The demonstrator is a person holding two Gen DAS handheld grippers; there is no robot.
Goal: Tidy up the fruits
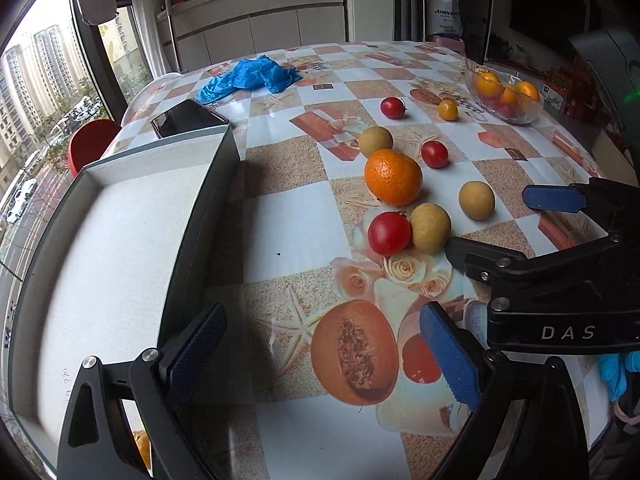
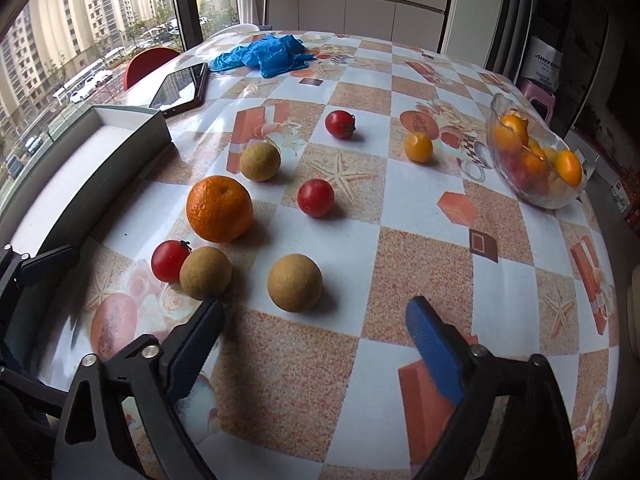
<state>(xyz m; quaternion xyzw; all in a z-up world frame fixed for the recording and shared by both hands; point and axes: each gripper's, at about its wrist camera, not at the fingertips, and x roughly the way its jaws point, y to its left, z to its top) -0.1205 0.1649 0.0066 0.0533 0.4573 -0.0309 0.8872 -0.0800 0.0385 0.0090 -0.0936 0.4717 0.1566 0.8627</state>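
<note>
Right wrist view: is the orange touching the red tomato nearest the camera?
No, the orange sits apart from that red tomato; the tomato touches a tan fruit instead.

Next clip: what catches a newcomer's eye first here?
The big orange stands out mid-table among red tomatoes and tan round fruits on the busy patterned tablecloth. A glass bowl of orange and yellow fruit sits at the far right edge, a shallow white-lined box on the left. Both grippers, left and right, hang open and empty.
</note>
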